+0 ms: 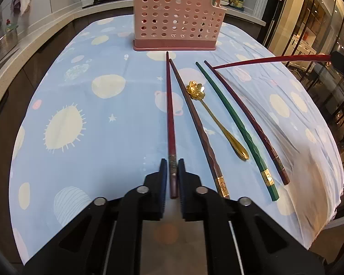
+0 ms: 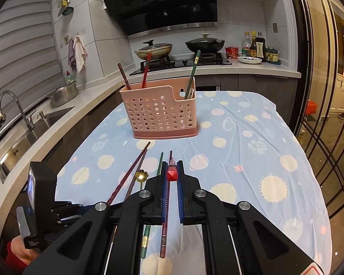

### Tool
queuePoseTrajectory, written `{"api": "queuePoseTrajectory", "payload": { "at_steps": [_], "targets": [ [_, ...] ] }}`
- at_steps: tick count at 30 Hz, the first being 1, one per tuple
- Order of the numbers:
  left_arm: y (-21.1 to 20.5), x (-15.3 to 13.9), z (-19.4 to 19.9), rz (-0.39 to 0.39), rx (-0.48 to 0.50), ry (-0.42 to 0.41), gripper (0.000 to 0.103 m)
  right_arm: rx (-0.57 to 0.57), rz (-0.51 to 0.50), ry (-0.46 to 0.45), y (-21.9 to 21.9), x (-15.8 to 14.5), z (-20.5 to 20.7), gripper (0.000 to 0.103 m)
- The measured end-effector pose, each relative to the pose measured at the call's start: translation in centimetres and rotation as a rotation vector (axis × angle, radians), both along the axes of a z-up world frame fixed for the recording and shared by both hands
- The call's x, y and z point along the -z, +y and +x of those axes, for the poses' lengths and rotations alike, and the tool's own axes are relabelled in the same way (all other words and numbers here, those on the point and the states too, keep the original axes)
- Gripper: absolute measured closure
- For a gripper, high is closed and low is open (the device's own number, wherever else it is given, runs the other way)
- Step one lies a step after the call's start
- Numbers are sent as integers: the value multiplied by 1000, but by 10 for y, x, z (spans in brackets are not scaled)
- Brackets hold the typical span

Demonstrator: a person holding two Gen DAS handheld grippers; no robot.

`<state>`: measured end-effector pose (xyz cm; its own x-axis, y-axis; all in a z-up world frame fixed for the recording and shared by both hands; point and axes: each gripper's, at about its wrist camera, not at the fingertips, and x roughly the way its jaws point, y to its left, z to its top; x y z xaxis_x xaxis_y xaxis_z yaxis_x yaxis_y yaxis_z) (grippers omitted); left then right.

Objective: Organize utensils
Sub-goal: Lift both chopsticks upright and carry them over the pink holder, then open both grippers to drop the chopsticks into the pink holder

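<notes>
Your left gripper (image 1: 172, 163) pinches the thick end of a dark red wooden chopstick (image 1: 170, 114) lying on the tablecloth, its tip pointing at the pink perforated plastic utensil holder (image 1: 175, 16). Your right gripper (image 2: 172, 167) clamps a bright red chopstick (image 2: 172, 175).

A blue tablecloth (image 2: 252, 160) printed with pale planets and suns covers the table. Behind it, a gas hob (image 2: 181, 64) carries two lidded pans (image 2: 153, 49) under a black hood (image 2: 162, 4), with sauce bottles (image 2: 254, 45) beside it. At left sit a steel sink (image 2: 41, 121), a tap (image 2: 11, 105), a metal pot (image 2: 63, 95) and what look like cloths (image 2: 78, 53) hanging.
</notes>
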<state>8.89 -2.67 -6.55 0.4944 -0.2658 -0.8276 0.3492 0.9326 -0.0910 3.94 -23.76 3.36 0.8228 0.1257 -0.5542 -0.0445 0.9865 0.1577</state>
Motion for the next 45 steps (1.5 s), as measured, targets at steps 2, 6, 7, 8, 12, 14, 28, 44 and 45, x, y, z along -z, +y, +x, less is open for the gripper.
{"api": "queuePoseTrajectory", "payload": {
  "at_steps": [2,6,7,8,12,14,28,44,45],
  "targets": [
    [1,-3,-2,-6,7,-5,96,-1,-1,1,0,0,0,96],
    [3,-17,-5,-16,6,-34,96,-1,-3,-9,-1,-3,-1,96],
    [5,-24,-5,-22,3,-49,96,-2,-6,-14,-2,-5,-1,96],
    [6,-31,-5,-27,0,-63,96,-4,-11,-23,-1,-8,0,96],
    [15,-72,-1,-70,-7,-157,96,-24,-36,-79,1,-27,8,96],
    [17,-95,6,-89,-10,-213,96,-35,-45,-113,3,-39,15,96],
    [6,-234,80,-101,-35,-529,96,-65,-46,-303,-1,-139,95,96],
    [-21,-319,159,-132,-33,-669,96,-37,-7,-333,3,-184,214,96],
    [-23,-321,163,-132,-30,-667,96,-38,-9,-329,4,-184,218,96]
  ]
}}
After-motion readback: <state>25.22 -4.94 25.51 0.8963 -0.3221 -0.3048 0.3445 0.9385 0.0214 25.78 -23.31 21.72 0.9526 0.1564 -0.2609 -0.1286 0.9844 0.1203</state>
